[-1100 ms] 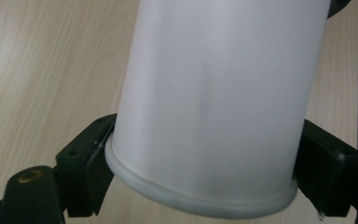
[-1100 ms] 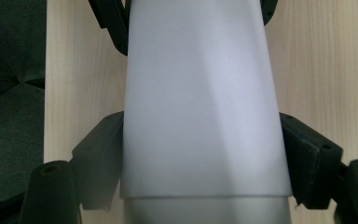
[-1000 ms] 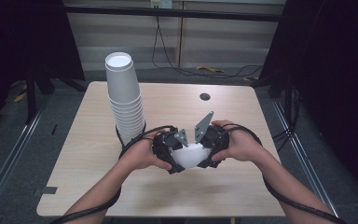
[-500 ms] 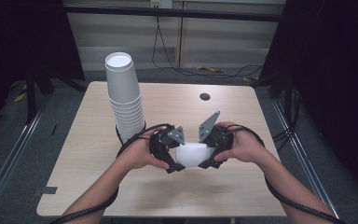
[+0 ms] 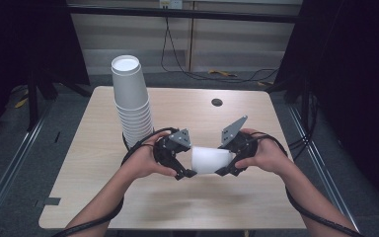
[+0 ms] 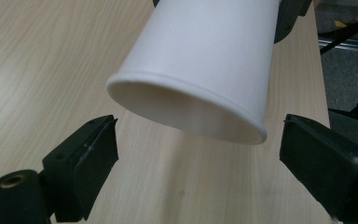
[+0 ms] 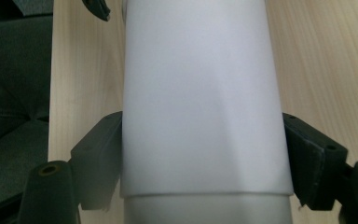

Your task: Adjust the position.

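In front of the stack (image 5: 131, 101), the right gripper (image 5: 233, 159) clamps the cup (image 5: 209, 160) sideways; the left gripper (image 5: 185, 165) (jaws just eased apart, clear of its rim) should retreat straight, without knocking it.

The left gripper (image 5: 190, 168) has let go of the cup (image 5: 209, 160) (jaws now closing again); the grippers drew apart.

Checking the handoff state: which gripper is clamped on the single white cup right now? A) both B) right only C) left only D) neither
B: in the right gripper view the right gripper has both jaws pressed against the white cup, while in the left gripper view the left gripper stands with its jaws apart on either side of the cup's rim, clear of it.
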A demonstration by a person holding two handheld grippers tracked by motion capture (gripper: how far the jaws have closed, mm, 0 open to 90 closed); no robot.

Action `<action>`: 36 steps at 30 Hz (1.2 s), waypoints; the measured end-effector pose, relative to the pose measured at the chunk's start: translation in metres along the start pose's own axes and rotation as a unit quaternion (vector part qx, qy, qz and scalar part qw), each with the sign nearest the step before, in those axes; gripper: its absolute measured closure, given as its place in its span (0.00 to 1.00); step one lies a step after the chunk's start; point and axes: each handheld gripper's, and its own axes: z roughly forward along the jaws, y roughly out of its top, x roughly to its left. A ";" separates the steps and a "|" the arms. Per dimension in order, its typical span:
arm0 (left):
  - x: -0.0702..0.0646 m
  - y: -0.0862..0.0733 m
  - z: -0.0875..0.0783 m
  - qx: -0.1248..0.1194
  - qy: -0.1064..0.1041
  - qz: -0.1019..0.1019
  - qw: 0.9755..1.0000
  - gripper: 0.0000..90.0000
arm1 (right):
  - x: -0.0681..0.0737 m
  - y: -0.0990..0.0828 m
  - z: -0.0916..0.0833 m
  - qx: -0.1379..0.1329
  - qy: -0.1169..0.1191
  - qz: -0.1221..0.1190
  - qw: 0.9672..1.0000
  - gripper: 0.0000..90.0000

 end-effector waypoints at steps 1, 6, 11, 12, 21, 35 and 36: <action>0.000 0.000 0.001 -0.001 0.000 -0.002 1.000 0.12 | -0.001 -0.002 -0.001 -0.006 -0.001 0.004 1.000 0.25; 0.002 -0.003 0.000 -0.031 -0.002 -0.010 0.999 0.13 | -0.004 -0.008 -0.008 -0.045 0.003 0.028 0.999 0.25; 0.004 -0.005 -0.001 -0.067 0.000 -0.026 0.997 0.13 | -0.003 -0.008 -0.009 -0.062 0.010 0.033 0.997 0.25; 0.004 -0.005 -0.001 -0.068 0.000 -0.026 0.997 0.13 | -0.002 -0.007 -0.009 -0.065 0.013 0.032 0.997 0.25; 0.006 -0.010 0.000 -0.095 -0.012 -0.020 0.995 0.01 | 0.002 0.003 -0.010 -0.084 0.029 0.015 0.996 0.25; 0.008 -0.012 -0.001 -0.107 -0.027 -0.015 0.994 0.02 | 0.002 0.007 -0.009 -0.097 0.039 0.006 0.994 0.25; 0.008 -0.012 -0.001 -0.106 -0.026 -0.015 0.994 0.02 | 0.002 0.007 -0.009 -0.096 0.037 0.006 0.995 0.25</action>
